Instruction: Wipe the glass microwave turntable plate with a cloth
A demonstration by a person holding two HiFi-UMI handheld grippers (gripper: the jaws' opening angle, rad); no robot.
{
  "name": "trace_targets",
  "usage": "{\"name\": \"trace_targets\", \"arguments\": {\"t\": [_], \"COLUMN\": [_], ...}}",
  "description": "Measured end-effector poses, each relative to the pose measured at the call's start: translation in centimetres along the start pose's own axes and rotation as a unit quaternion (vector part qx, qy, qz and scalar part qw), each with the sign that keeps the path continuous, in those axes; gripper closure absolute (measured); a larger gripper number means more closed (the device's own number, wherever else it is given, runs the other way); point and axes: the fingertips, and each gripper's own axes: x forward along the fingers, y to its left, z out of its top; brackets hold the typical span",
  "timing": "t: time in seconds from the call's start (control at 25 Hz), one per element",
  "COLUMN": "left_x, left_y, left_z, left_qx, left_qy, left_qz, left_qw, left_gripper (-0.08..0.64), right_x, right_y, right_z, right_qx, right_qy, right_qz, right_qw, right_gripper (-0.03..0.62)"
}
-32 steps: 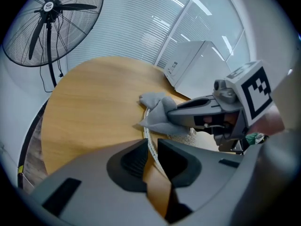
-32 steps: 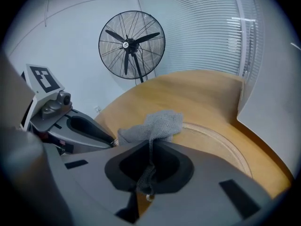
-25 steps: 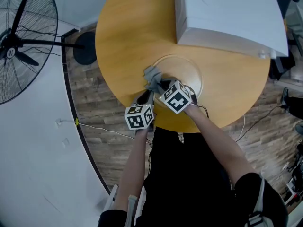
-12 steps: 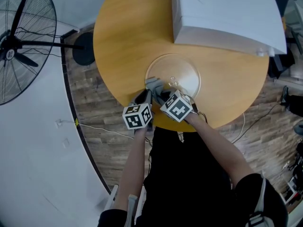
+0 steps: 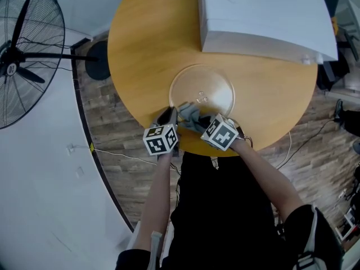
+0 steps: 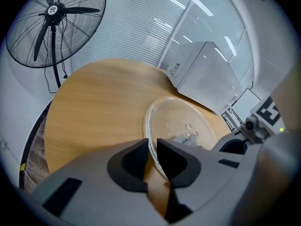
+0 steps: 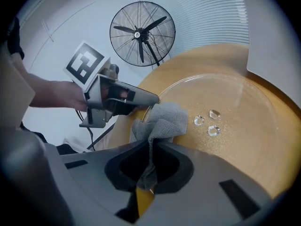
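The clear glass turntable plate (image 5: 202, 89) lies flat on the round wooden table (image 5: 146, 49), near its front edge. My left gripper (image 5: 167, 117) is shut on the plate's near-left rim; in the left gripper view the rim (image 6: 151, 126) runs between the jaws of that gripper (image 6: 150, 147). My right gripper (image 5: 198, 122) is shut on a grey cloth (image 5: 188, 114), which rests bunched on the plate's near edge. In the right gripper view the cloth (image 7: 161, 121) hangs from the right gripper (image 7: 153, 152), right beside the left gripper (image 7: 153, 99). Three small glass nubs (image 7: 209, 122) mark the plate's centre.
A white microwave (image 5: 264, 16) stands at the table's far right, just behind the plate. A black pedestal fan (image 5: 22, 55) stands on the floor to the left. The table's front edge (image 5: 191, 148) is directly under both grippers.
The right gripper has dragged the cloth from the plate's left side along the near rim, toward me and to the right. The left gripper has kept its hold on the rim.
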Motion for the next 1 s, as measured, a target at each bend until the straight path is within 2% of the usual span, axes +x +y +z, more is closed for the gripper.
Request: {"name": "trace_targets", "arguments": {"t": [0.16,0.4,0.56,0.8,1.0], "left_x": [0.1,0.1,0.1,0.1,0.0], "left_y": [-0.1,-0.2,-0.2,-0.2,-0.2], "left_z": [0.0,0.0,0.0,0.1,0.0], "left_qx": [0.004,0.007,0.009,0.010,0.008], "left_qy": [0.003,0.004,0.006,0.006,0.005], "left_qz": [0.001,0.000,-0.002,-0.005,-0.010], "left_qw": [1.0000,1.0000,0.9999,0.9999,0.9999], "left_gripper": [0.508,0.508,0.508,0.506,0.506], "right_x": [-1.4,-4.1,-5.9,-8.2,-8.2], "right_y": [-1.2,-5.2,-8.6,-13.6,-14.9], "right_z": [-1.3,-1.7,-0.9,0.7,2.6], "right_qx": [0.008,0.029,0.047,0.064,0.073], "right_qy": [0.002,-0.010,-0.021,-0.030,-0.036], "right_qz": [-0.010,-0.047,-0.069,-0.124,-0.145], "right_qw": [1.000,0.998,0.996,0.990,0.986], "right_gripper": [0.568,0.568,0.566,0.565,0.565]}}
